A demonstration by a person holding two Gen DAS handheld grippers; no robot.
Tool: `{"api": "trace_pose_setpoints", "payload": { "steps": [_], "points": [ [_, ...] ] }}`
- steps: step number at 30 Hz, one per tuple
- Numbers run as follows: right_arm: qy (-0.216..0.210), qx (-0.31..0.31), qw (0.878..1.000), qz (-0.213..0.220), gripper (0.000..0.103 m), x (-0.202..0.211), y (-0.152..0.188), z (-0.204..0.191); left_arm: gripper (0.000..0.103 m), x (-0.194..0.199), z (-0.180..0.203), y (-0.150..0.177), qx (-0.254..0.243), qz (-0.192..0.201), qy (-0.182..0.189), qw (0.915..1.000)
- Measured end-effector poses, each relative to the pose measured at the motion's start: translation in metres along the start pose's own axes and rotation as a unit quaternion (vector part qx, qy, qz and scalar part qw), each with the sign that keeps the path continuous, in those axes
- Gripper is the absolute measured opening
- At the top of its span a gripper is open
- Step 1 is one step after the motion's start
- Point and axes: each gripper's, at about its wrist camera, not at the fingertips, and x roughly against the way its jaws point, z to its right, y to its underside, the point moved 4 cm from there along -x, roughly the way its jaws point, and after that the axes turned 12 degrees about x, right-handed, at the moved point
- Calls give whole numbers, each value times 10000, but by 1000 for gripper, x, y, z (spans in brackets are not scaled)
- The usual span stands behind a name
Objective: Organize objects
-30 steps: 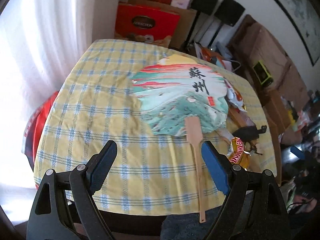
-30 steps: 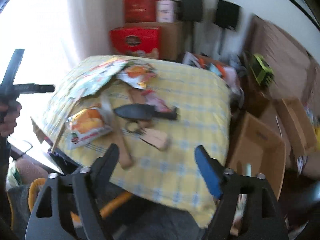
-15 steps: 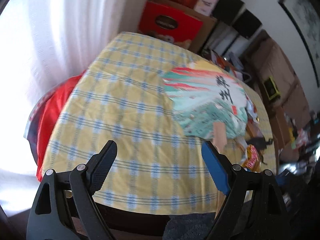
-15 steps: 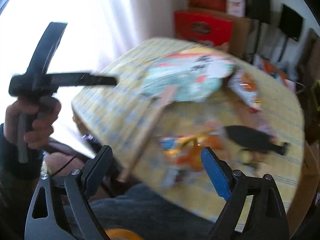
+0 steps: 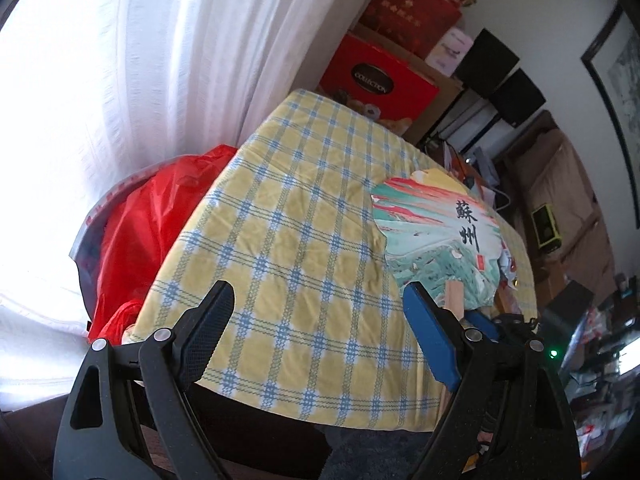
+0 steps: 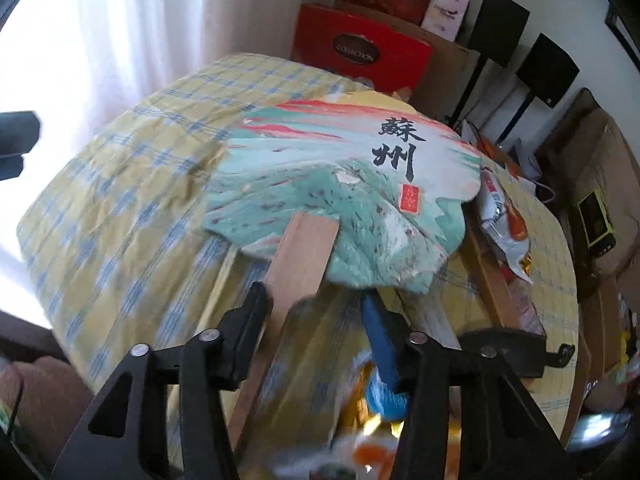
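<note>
A painted paper fan (image 6: 340, 184) with black characters lies on the yellow checked tablecloth (image 6: 120, 220). Its flat wooden handle (image 6: 304, 248) runs toward me between the fingers of my right gripper (image 6: 314, 298). The jaws are closing: the left finger sits against the handle, while a strip of cloth shows between the handle and the blue right pad (image 6: 378, 332). My left gripper (image 5: 318, 292) hangs open over bare cloth near the table's front left corner. The fan (image 5: 432, 240) is off to its right. Nothing is between its pads.
A snack packet (image 6: 504, 220) and a black object (image 6: 512, 344) lie right of the fan; another blurred packet sits under the right gripper. A red bag (image 5: 148, 232) fills a bin left of the table by the white curtain. A red box (image 5: 376, 80), cardboard boxes and speakers stand behind.
My right gripper swung left and down from the snack packets to the fan's handle, and its jaws narrowed around it. The left gripper slid left, off the fan, over bare cloth.
</note>
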Motion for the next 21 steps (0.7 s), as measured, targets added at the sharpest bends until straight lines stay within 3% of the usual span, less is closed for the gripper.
{"api": "trace_pose_setpoints", "payload": {
  "steps": [1,5,13,18,21],
  "points": [
    [-201,71,9998,30,25,0,-3,-2,85,1,-1,-1,30,24,1,10000],
    [-469,292,9980,315,24,16,-4,-7,84,7,-7,-4,187,164,3,9997],
    [-890,1037,9834,1196,24,98,1,1,84,13,-8,-6,268,184,148,9994],
    [-1208,1737,9683,1331,24,133,35,15,89,18,-4,-6,426,280,559,9971],
    [-1438,2314,9514,1435,24,139,73,17,91,8,0,-3,519,59,756,9958]
  ]
}}
